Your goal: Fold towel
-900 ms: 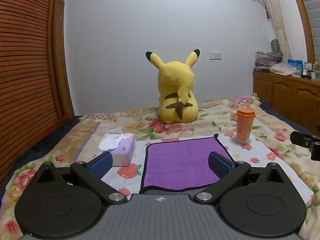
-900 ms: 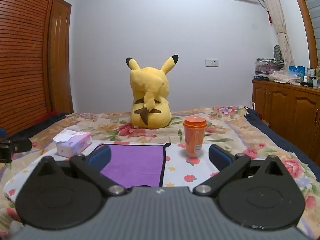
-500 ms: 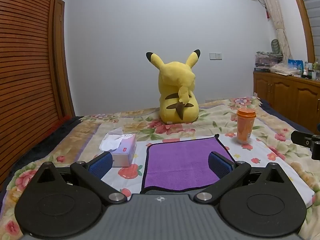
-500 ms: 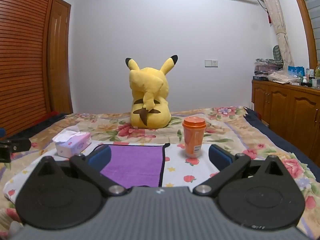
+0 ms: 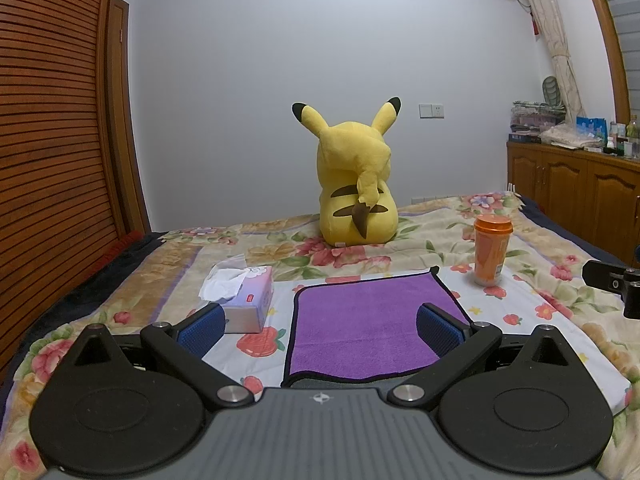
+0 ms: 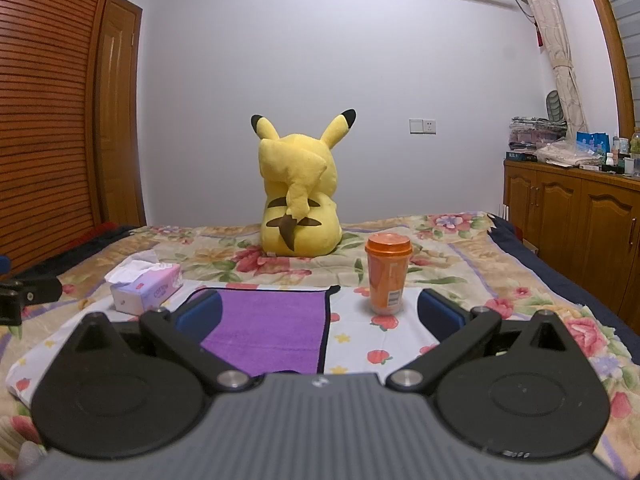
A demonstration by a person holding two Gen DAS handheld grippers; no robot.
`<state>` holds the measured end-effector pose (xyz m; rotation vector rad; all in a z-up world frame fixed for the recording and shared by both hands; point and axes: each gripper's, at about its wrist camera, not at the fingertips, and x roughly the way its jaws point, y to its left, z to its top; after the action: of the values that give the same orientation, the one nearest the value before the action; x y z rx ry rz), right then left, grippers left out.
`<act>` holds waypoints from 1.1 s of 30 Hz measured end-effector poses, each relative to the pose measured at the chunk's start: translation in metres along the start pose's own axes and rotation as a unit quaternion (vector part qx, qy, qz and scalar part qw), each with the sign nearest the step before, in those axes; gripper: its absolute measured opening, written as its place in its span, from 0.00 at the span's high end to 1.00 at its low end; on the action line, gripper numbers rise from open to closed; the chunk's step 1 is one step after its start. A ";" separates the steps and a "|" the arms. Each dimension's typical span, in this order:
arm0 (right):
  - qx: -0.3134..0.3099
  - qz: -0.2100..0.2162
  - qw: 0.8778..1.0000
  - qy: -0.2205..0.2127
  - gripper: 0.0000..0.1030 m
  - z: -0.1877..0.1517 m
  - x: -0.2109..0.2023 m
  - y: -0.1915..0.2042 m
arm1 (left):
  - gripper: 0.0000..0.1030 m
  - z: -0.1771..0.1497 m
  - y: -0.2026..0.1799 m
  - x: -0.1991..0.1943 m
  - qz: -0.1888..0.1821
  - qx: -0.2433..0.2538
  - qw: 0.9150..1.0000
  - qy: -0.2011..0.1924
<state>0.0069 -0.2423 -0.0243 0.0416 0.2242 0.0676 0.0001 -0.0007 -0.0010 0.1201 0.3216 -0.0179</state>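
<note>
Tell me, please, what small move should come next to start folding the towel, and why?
Probably lower both grippers to the towel's near edge. The left gripper and right gripper are both open and hold nothing, and the towel lies flat and unfolded on the bed. Its near corners are hidden behind the gripper bodies, so come down slowly. The tissue box and cup stand beside the towel, not on it.

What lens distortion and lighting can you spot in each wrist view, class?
Left wrist view: the wooden door bows strongly near the edge, while the purple towel is evenly lit. Right wrist view: the curtain curves inward; the orange cup looks sharp, without glare.
</note>
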 end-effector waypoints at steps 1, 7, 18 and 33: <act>0.000 0.000 1.000 0.000 0.00 0.000 0.000 0.000 | 0.00 0.000 0.000 0.000 0.000 0.000 1.000 0.000; 0.000 0.000 1.000 0.000 0.00 0.000 0.000 0.000 | 0.00 0.000 0.000 0.000 0.000 0.001 1.000 0.001; 0.000 0.000 1.000 0.001 0.00 0.000 0.001 0.001 | 0.00 0.000 0.000 0.000 0.000 0.001 1.000 0.001; 0.000 0.000 1.000 0.001 0.00 0.000 0.000 0.000 | 0.00 -0.004 0.008 0.000 -0.003 0.001 1.000 0.002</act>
<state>0.0073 -0.2420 -0.0241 0.0419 0.2265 0.0667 -0.0008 0.0080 -0.0037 0.1214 0.3265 -0.0232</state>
